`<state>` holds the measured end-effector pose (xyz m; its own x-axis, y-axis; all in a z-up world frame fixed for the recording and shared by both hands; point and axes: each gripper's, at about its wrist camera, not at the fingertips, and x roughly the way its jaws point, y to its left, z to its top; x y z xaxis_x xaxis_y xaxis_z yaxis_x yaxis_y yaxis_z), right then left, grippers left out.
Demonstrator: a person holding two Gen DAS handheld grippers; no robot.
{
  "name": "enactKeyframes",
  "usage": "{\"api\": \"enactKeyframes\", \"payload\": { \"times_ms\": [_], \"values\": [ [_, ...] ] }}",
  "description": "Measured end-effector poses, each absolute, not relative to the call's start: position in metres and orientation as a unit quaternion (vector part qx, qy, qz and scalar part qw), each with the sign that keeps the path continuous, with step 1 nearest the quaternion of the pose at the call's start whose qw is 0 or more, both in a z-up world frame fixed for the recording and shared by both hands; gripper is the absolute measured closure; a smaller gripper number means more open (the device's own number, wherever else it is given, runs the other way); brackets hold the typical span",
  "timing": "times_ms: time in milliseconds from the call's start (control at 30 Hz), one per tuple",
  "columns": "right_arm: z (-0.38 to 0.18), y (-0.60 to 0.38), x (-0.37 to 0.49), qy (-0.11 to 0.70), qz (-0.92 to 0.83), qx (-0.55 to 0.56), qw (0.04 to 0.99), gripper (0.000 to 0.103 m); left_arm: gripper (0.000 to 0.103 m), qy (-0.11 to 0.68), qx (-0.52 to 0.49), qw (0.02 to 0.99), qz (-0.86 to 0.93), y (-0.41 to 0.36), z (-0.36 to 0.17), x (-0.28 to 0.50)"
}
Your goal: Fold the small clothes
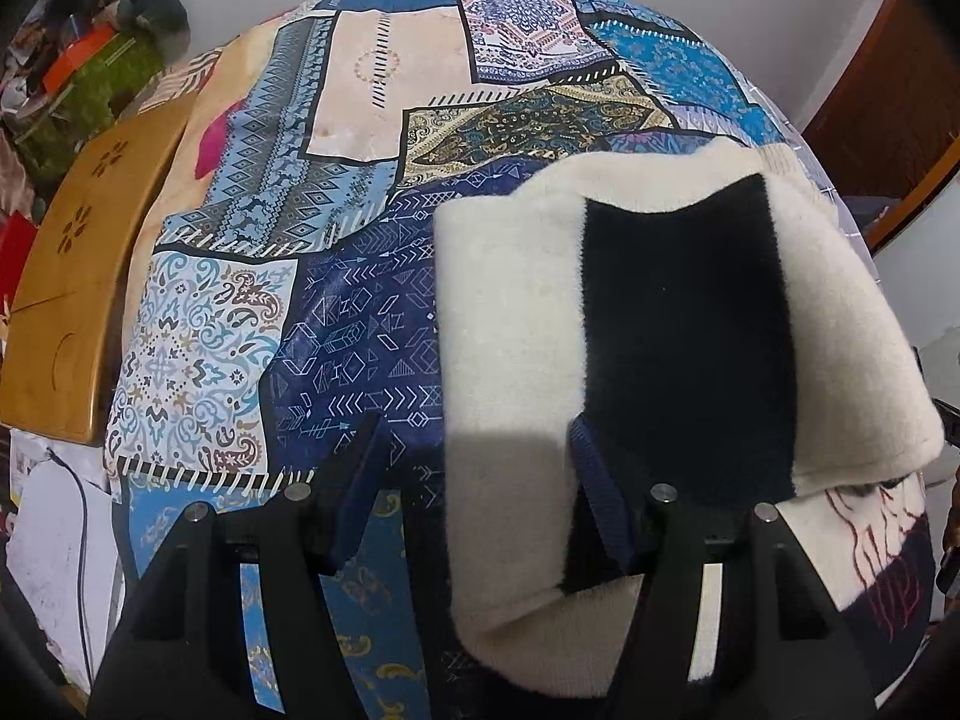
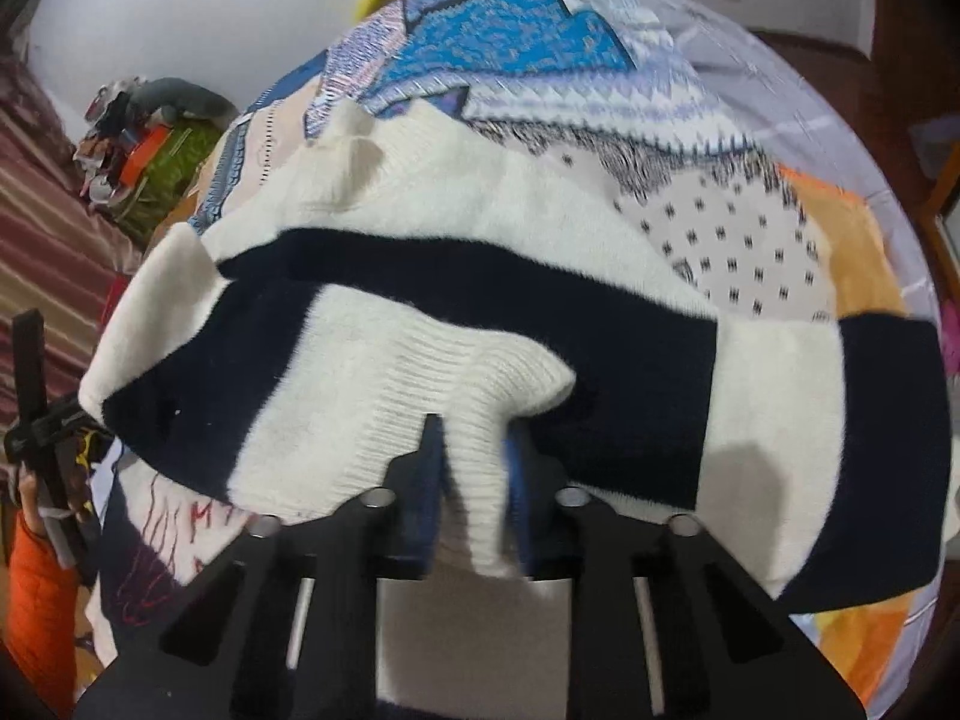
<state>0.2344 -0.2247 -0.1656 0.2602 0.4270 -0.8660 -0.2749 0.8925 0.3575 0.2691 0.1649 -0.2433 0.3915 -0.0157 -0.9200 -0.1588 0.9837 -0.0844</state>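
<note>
A cream knit sweater with broad black stripes lies folded on a patchwork-print bedsheet. My left gripper points down over its near left edge with jaws apart. One finger is over the sheet and the other over the black stripe, neither pressing cloth. In the right wrist view the sweater fills the middle. My right gripper is shut on a pinch of its ribbed cream hem, which stands up between the blue pads.
Another pale and dark garment with red line drawing lies under the sweater's near edge. A wooden lap table and a clutter pile sit left of the bed. A hand in an orange sleeve shows at left.
</note>
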Motion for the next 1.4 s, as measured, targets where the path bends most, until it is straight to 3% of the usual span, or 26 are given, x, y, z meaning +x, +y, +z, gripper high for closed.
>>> {"api": "enactKeyframes", "payload": {
  "times_ms": [533, 800, 1100, 1400],
  "values": [
    [-0.107, -0.261, 0.239, 0.47, 0.174, 0.043, 0.864, 0.091, 0.041, 0.537, -0.054, 0.841, 0.04, 0.15, -0.223, 0.27],
    [-0.122, -0.293, 0.244, 0.492, 0.147, 0.063, 0.856, 0.091, 0.041, 0.526, -0.047, 0.849, 0.017, 0.131, -0.207, 0.271],
    [-0.161, -0.3, 0.247, 0.533, 0.126, 0.073, 0.833, 0.086, 0.041, 0.549, -0.028, 0.835, -0.004, 0.105, -0.229, 0.276],
    [-0.165, -0.309, 0.248, 0.544, 0.108, 0.063, 0.829, 0.083, 0.041, 0.557, -0.024, 0.83, -0.009, 0.099, -0.237, 0.279]
  ]
}}
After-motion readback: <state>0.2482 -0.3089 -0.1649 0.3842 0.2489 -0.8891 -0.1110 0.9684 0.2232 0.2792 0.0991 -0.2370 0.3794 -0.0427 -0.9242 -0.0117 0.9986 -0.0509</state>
